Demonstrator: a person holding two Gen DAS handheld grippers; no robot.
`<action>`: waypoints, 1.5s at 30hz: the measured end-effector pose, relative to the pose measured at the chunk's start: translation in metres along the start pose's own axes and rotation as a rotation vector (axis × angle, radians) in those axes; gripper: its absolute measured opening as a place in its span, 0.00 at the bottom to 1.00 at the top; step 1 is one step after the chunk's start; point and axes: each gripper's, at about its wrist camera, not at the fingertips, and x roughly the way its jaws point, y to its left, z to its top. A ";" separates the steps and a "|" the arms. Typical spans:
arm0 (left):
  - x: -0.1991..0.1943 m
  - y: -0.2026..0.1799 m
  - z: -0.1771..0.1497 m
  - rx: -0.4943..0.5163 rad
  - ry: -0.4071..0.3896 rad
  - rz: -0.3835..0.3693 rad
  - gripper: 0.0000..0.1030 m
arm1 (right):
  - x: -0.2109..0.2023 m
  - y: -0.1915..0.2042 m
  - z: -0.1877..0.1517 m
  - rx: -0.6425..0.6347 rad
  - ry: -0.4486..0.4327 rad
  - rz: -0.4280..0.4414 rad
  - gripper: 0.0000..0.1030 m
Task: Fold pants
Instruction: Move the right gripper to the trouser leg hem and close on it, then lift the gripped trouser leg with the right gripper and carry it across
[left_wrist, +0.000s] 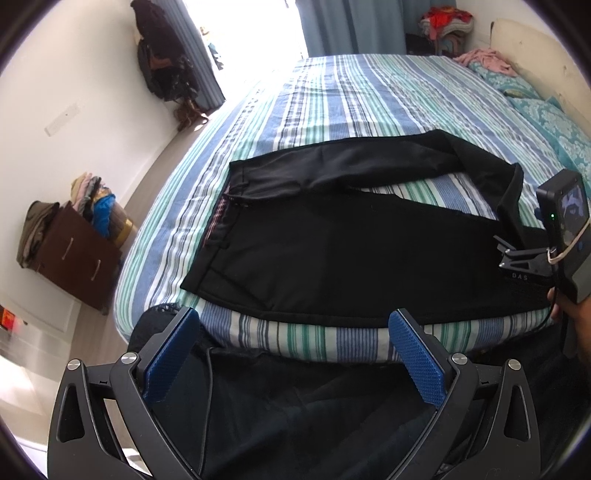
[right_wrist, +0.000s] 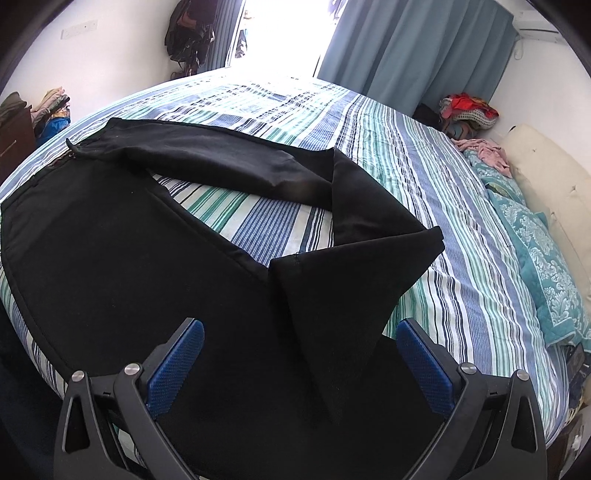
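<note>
Black pants (left_wrist: 332, 251) lie on the striped bed (left_wrist: 332, 96), waistband to the left, near leg along the front edge. The far leg bends back, its cuff end folded toward the near leg's end (right_wrist: 351, 280). My left gripper (left_wrist: 295, 328) is open and empty, held off the bed's front edge below the pants. My right gripper (right_wrist: 301, 339) is open, low over the leg ends with black cloth between its blue pads (right_wrist: 424, 365), not clamped. The right gripper also shows in the left wrist view (left_wrist: 517, 254) at the right, by the cuffs.
A brown dresser (left_wrist: 74, 254) with piled clothes stands left of the bed. Teal pillows (right_wrist: 546, 251) and a cream headboard (right_wrist: 554, 177) lie at the right. Clothes are heaped in the far corner (right_wrist: 467, 110). Blue curtains (right_wrist: 406, 48) flank a bright window.
</note>
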 end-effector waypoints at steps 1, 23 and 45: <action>0.000 -0.001 0.000 0.001 0.002 0.001 0.99 | 0.003 0.000 0.000 0.000 0.006 0.001 1.00; 0.013 -0.024 0.011 0.063 0.033 0.027 0.99 | -0.019 -0.301 0.018 0.586 -0.098 -0.061 0.07; 0.049 -0.078 0.040 0.171 0.125 0.027 0.99 | 0.048 -0.316 -0.065 -0.016 0.097 0.061 0.88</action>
